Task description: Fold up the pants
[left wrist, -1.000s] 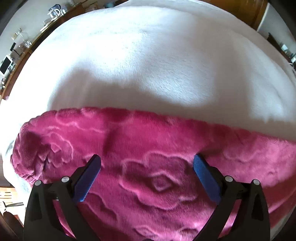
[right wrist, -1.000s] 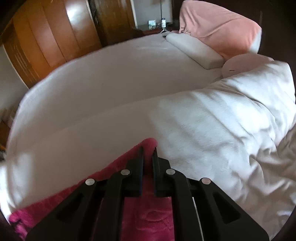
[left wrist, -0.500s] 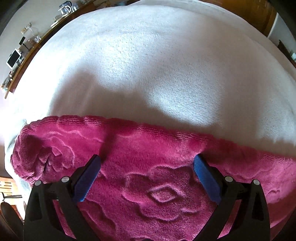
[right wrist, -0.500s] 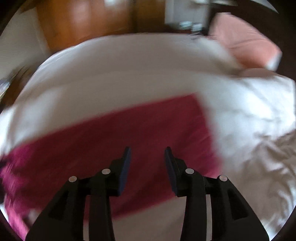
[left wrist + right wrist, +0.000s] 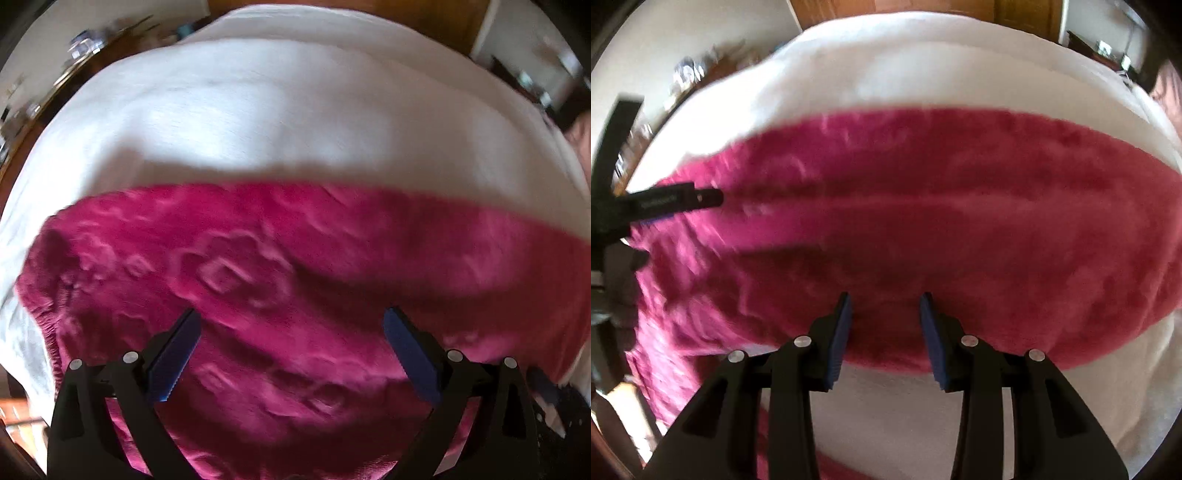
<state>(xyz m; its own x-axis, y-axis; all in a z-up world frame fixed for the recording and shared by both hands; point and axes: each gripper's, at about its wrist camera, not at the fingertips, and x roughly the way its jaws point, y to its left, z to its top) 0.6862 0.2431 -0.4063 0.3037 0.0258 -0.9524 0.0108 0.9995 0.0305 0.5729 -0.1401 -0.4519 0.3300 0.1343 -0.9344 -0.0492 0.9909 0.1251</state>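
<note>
The magenta fleece pants [image 5: 332, 266] with an embossed flower pattern lie spread across the white bed [image 5: 277, 122]. My left gripper [image 5: 291, 332] is open wide and empty, hovering over the pants. In the right wrist view the pants [image 5: 942, 221] lie flat in a wide band. My right gripper [image 5: 885, 314] is open and empty at their near edge. The left gripper also shows in the right wrist view [image 5: 701, 197], over the left end of the pants.
A white sheet [image 5: 923, 62] covers the bed beyond the pants. A wooden shelf with small items [image 5: 55, 85] runs along the left wall. Wooden furniture [image 5: 1015, 11] stands behind the bed. A pink pillow edge [image 5: 1167, 96] shows at the far right.
My right gripper has let go of the pants, opened and swung left to face them. My left gripper stayed open and drew back a little.
</note>
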